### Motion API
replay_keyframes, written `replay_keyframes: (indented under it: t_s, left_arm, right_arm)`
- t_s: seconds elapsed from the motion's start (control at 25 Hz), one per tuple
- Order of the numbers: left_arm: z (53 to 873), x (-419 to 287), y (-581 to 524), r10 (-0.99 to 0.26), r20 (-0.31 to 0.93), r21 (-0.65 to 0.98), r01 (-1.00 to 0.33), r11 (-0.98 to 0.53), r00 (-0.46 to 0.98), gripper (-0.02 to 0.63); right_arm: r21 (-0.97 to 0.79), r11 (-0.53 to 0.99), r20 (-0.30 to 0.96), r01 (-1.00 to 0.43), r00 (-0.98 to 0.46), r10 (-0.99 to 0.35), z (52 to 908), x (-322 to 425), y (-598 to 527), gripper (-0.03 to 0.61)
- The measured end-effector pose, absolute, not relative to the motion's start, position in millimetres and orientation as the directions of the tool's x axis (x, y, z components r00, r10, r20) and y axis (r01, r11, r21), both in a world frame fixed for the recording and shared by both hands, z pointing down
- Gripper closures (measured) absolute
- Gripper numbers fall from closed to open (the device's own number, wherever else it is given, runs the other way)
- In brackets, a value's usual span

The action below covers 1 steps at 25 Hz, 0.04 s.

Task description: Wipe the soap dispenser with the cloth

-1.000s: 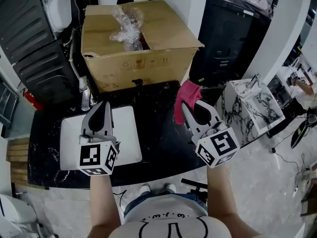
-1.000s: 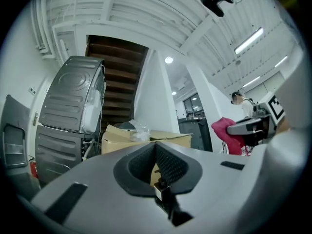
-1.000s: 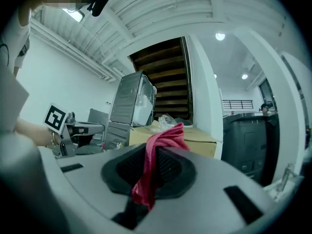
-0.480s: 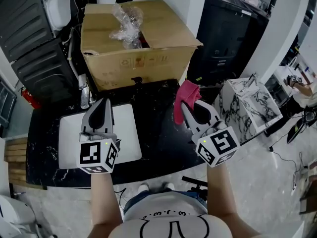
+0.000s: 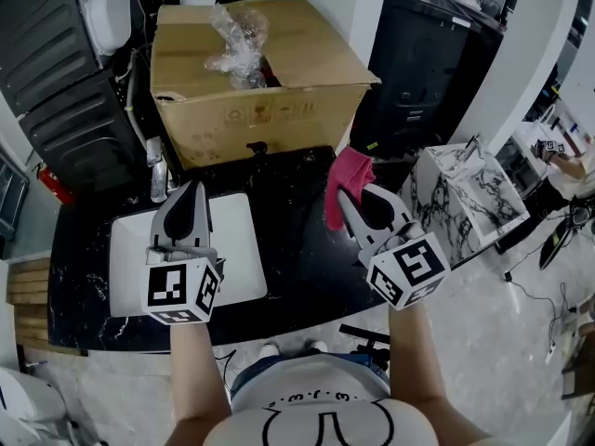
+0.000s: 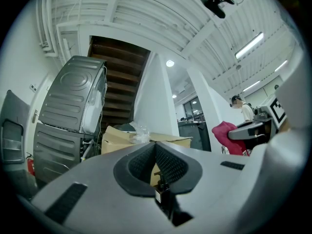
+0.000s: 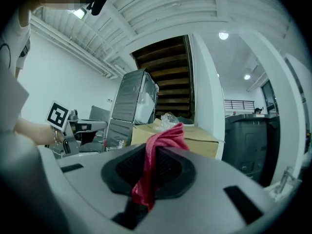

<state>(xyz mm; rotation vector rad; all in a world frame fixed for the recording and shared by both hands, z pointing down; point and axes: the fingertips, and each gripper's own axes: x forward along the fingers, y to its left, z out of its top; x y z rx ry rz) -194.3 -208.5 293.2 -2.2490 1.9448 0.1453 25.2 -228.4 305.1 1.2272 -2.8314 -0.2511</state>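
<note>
Cloth (image 5: 346, 177) hangs pinched in the right fingers (image 7: 170, 169), the left fingers (image 6: 170, 165) shut on nothing, so its loose fold should probably go forward to the apparent soap dispenser (image 5: 257, 150), well ahead between both.

Black marbled counter (image 5: 297, 249) over pale floor (image 5: 502, 342); cardboard box (image 5: 279, 63) at counter's rear; white pillar (image 5: 339, 7) behind; dark staircase (image 6: 122, 77) beyond; strip lights (image 6: 248, 45) on ribbed white ceiling (image 6: 146, 13).

The sink (image 5: 130, 258) sits in the table's (image 5: 297, 244) left, the cardboard box (image 5: 270, 82) behind it (soap dispenser (image 5: 256, 150) just before the box), the cloth (image 5: 344, 184) above the table's right.
</note>
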Motion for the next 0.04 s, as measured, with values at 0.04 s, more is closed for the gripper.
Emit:
replay_keyframes:
  t_s: [0.04]
  left_arm:
    - [293.7,-194.7,-208.3,-0.973,-0.18,-0.062,-0.988,-0.139,0.148,0.601]
  right_arm:
    - [0.167,0.675,-0.021,-0.719,-0.687,-0.727,305.9,24.1,-228.1,0.529]
